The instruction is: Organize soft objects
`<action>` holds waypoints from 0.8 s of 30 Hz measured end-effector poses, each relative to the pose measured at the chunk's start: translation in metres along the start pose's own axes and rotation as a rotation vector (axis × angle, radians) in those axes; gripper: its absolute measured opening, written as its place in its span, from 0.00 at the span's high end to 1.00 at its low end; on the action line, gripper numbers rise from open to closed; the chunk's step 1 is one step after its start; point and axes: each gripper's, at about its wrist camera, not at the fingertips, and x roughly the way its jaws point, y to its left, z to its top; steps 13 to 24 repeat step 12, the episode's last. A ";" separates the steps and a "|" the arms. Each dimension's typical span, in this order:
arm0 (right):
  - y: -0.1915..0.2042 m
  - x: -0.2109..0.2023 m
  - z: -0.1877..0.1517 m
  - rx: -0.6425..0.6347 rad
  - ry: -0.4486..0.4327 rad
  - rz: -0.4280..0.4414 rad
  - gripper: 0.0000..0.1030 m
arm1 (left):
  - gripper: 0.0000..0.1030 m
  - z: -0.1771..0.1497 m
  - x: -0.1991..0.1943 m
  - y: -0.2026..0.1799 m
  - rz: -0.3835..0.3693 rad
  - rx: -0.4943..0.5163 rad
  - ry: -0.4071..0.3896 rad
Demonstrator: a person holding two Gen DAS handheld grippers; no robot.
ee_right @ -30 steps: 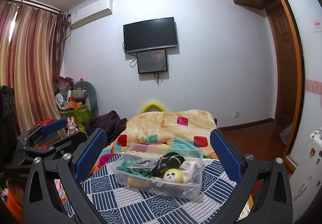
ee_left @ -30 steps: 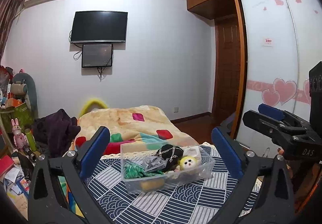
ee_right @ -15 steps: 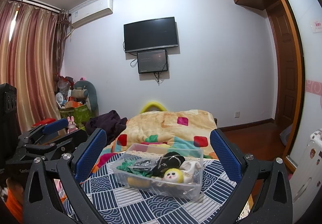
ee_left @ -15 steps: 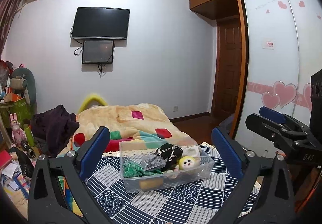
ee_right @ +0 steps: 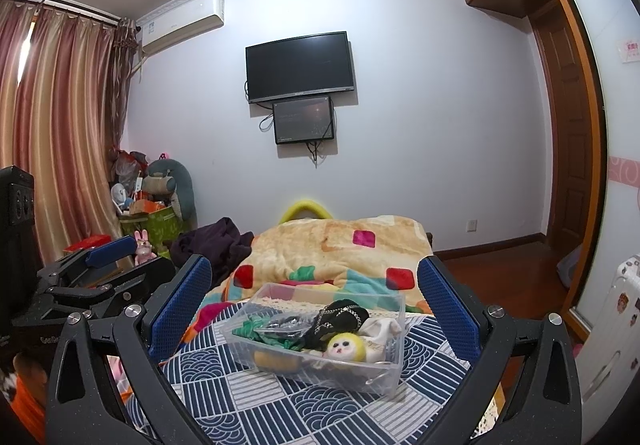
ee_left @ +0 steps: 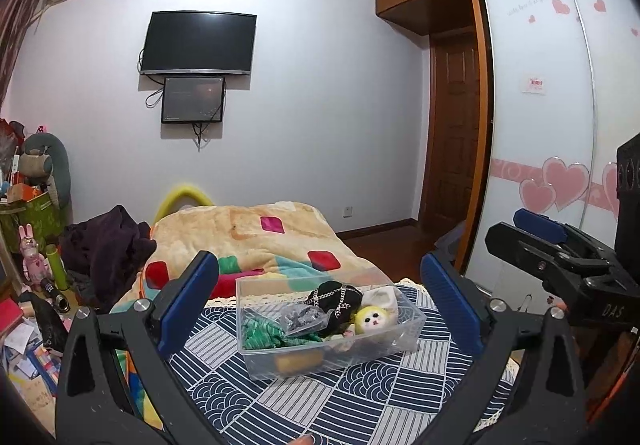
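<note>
A clear plastic bin (ee_left: 408, 341) sits on a blue-and-white patterned cloth (ee_left: 320, 401). It holds a yellow-haired doll (ee_left: 372, 319), a green cloth (ee_left: 264, 337), a black item with a chain (ee_left: 336, 297) and a white cloth (ee_left: 380, 295). The bin also shows in the right wrist view (ee_right: 384, 369). My left gripper (ee_left: 320, 297) is open and empty, held back from the bin. My right gripper (ee_right: 316, 299) is open and empty too. Each gripper shows at the side in the other's view.
A bed with an orange blanket (ee_left: 248, 233) lies behind the cloth. Dark clothes (ee_left: 104, 249) and clutter (ee_left: 28, 229) are at the left. A wardrobe with sliding doors (ee_left: 560, 125) stands at the right. A TV (ee_left: 200, 43) hangs on the far wall.
Both views shift only slightly; the left wrist view has drifted a little, so the bin sits slightly higher and the room lower. Both grippers stay open.
</note>
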 end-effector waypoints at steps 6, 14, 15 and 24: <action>0.001 -0.001 0.000 0.002 0.003 0.004 0.00 | 0.00 0.001 -0.001 -0.003 -0.002 -0.003 0.000; 0.001 0.000 0.000 0.004 0.004 0.003 0.00 | 0.00 0.001 -0.003 -0.007 -0.012 0.009 -0.001; 0.001 0.000 0.000 0.004 0.004 0.003 0.00 | 0.00 0.001 -0.003 -0.007 -0.012 0.009 -0.001; 0.001 0.000 0.000 0.004 0.004 0.003 0.00 | 0.00 0.001 -0.003 -0.007 -0.012 0.009 -0.001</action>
